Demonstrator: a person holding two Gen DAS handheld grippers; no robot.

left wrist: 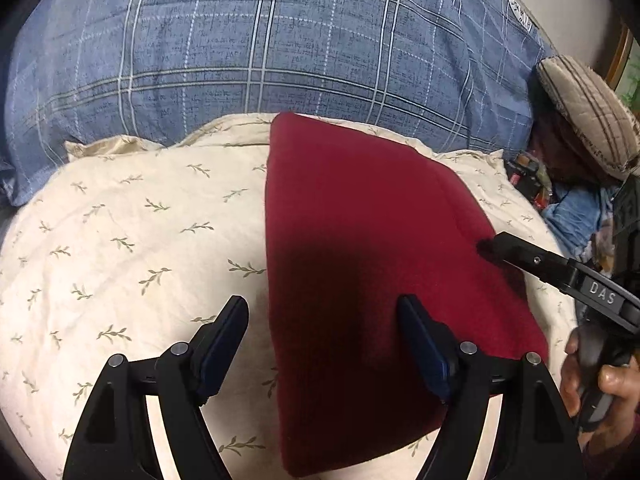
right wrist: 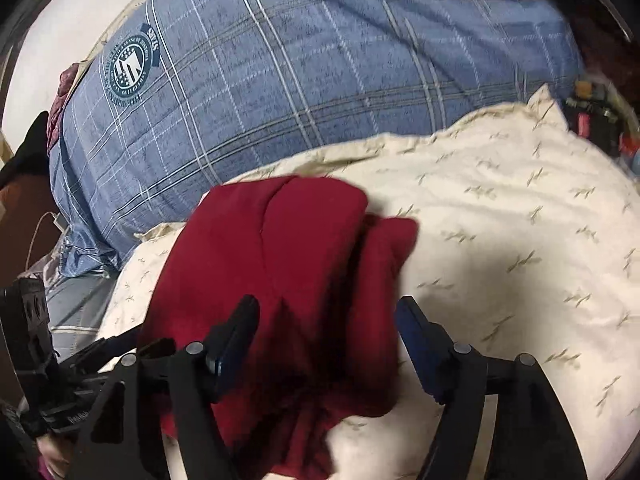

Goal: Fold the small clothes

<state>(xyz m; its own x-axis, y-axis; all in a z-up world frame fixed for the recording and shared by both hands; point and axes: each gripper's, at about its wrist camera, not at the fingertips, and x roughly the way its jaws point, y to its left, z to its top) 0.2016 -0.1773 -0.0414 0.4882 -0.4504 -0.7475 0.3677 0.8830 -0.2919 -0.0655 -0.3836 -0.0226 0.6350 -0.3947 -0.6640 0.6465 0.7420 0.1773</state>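
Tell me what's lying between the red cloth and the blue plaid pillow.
Only the cream leaf-print pillow: the red cloth lies on it, and its far edge meets the blue plaid pillow. Both wrist views show this.

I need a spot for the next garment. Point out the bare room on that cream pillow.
The cream leaf-print pillow is bare left of the folded red garment, up to the blue plaid pillow behind. In the right wrist view more bare cream lies right of the garment. The far right edge is crowded: clutter and the right tool touching the garment.
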